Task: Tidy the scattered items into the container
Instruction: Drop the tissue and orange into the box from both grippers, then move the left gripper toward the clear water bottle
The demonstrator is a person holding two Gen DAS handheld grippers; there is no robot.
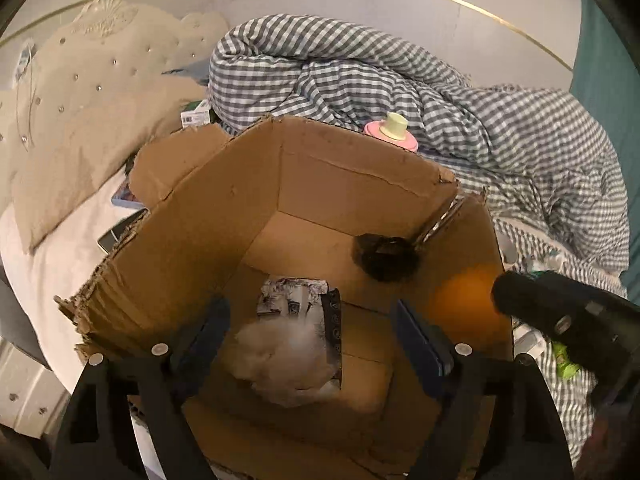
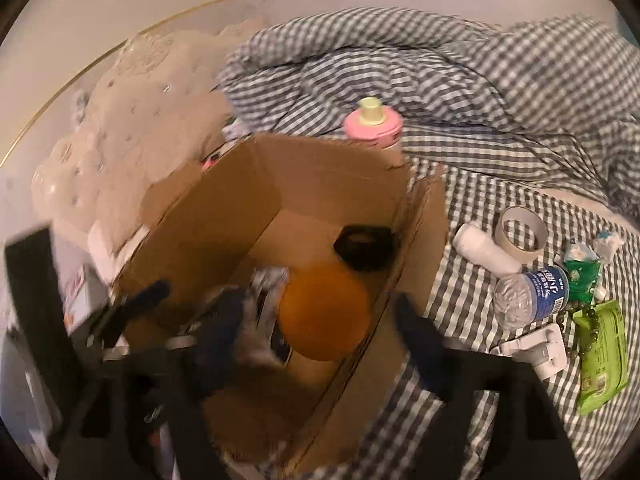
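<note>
- Box (image 1: 352, 184) sits open on the bed, holding a fluffy ball (image 1: 286, 364), a black ring (image 1: 386, 258) and a printed packet (image 1: 292, 292).
- Orange (image 2: 324, 314) hangs blurred over the box's right side, between the spread fingers of the right gripper (image 2: 320, 320); no contact shows.
- Left gripper (image 1: 310, 332) is spread over the box, holding nothing.
- Bottle (image 2: 532, 294) lies right of the box, long axis pointing away from it, cap end farthest.
- It looks light, thin-walled and slippery; grip mid-body across the label, gently.
</note>
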